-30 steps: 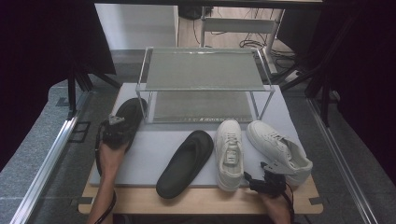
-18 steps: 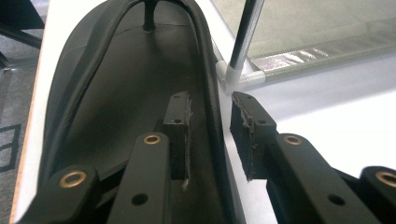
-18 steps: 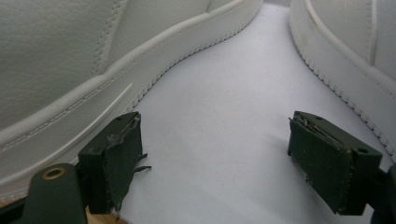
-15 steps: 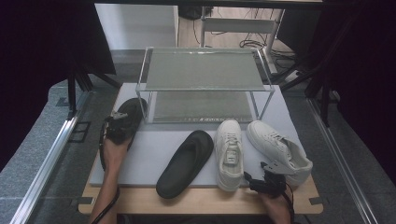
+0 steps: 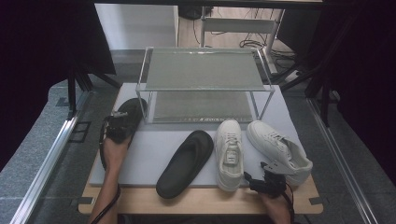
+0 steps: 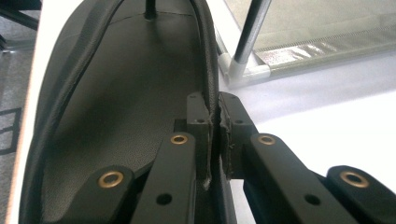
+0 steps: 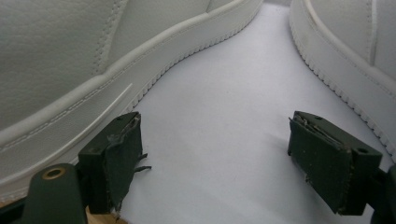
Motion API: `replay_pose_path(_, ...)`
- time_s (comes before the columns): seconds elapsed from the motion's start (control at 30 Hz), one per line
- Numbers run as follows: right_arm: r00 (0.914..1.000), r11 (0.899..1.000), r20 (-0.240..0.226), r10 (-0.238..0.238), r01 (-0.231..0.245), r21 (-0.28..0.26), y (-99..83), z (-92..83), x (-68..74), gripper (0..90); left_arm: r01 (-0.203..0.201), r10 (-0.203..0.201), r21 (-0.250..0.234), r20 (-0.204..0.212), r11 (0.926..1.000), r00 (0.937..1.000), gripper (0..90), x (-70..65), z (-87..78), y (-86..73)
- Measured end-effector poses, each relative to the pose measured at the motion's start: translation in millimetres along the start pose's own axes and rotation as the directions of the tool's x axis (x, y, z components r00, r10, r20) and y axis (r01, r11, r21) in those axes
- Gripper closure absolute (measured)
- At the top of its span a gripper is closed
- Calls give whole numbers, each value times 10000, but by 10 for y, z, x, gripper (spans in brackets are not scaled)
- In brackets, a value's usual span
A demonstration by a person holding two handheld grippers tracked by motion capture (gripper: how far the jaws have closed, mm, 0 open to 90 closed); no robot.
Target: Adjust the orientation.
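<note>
A black slipper [image 5: 132, 109] lies at the left of the pale mat [image 5: 144, 161], its toe by the rack's corner. My left gripper [image 5: 117, 127] sits over it. In the left gripper view the left gripper [image 6: 214, 126] has just been closing and is shut on the raised side edge of the slipper [image 6: 121, 93]. My right gripper [image 5: 269, 181] rests at the mat's front, between two white sneakers [image 5: 230, 154] [image 5: 280, 148]. Seen in the right gripper view, the right gripper [image 7: 215, 154] stands open with bare mat between its pads, one sneaker [image 7: 84, 56] on each side [image 7: 359, 42].
A second black slipper [image 5: 187, 162] lies slanted in the middle of the mat. A two-shelf metal shoe rack [image 5: 203, 70] stands at the back; its leg [image 6: 252, 32] rises just beyond the held slipper. The wooden table edge [image 5: 205, 203] runs along the front.
The left hand has shifted slightly over the left slipper. The right hand and all the shoes stay where they were.
</note>
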State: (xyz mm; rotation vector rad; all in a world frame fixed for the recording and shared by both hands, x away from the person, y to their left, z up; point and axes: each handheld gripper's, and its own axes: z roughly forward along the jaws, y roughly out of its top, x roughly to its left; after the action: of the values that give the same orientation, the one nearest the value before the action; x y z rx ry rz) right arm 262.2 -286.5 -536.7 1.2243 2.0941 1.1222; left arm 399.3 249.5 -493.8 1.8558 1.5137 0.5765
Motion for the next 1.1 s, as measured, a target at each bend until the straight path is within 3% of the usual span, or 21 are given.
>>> replay_pose_path(0.27,10000,10000,6,15,-15,7,1,0,2,175,159,-158,-214,92,9996,9998,845,87,-182,-46)
replay_pose_path(1.1,10000,10000,12,10,-10,31,2,-2,3,175,-427,448,-546,368,9976,9983,844,33,-733,-363)
